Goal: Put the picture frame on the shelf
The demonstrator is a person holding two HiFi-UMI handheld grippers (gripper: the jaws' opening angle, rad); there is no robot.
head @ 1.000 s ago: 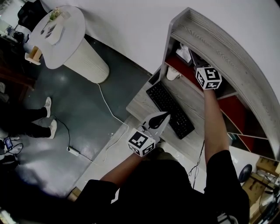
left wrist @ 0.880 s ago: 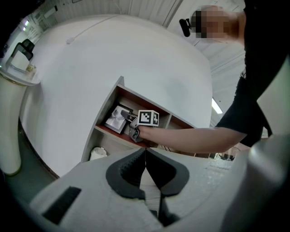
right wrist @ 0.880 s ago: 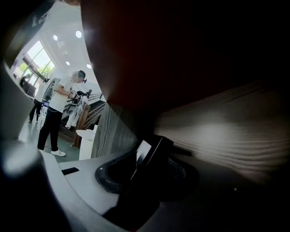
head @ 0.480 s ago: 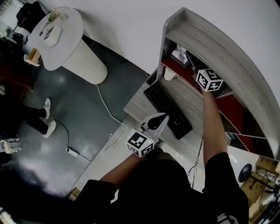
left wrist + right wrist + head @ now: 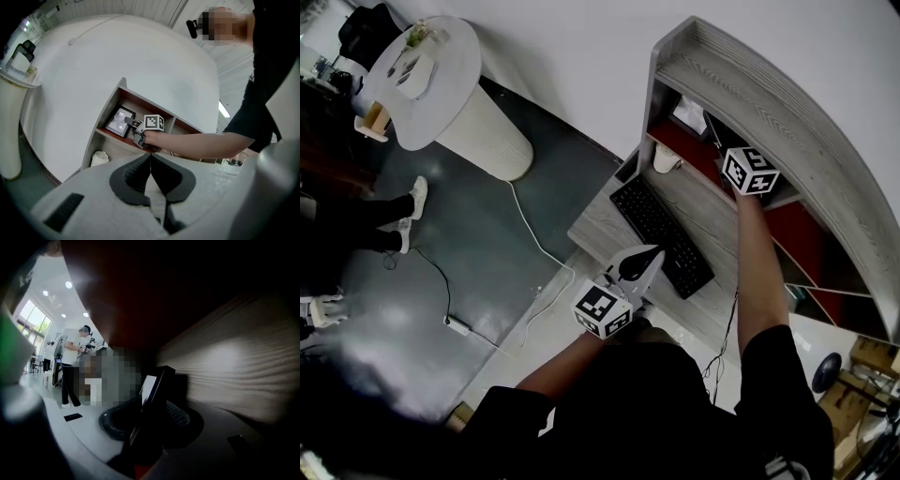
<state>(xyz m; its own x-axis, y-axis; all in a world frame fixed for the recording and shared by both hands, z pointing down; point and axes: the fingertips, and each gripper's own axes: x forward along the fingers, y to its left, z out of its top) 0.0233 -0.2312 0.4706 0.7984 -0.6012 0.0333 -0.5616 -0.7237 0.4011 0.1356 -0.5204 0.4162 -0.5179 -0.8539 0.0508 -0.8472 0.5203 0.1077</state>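
Shirt: black shirt [image 5: 656, 412], plain, no print to be seen.
Sleeves: short sleeves [image 5: 773, 361], black like the shirt; forearms bare.
Left gripper: left gripper [image 5: 649, 255], light grey moulded shell tapering to a point, black inlay along the jaws.
Left pads: black pads [image 5: 129, 180], ribbed faces, rounded outline.
Shell detail: dark rectangular slot [image 5: 65, 212] sunk into the grey shell.
Left marker cube: left marker cube [image 5: 602, 309], white, a black square pattern on each face seen.
Right gripper: right gripper [image 5: 152, 416], grey shell, black cupped pad mounts, one ribbed pad face visible.
Right marker cube: right marker cube [image 5: 748, 172], white, black square markers like the left one.
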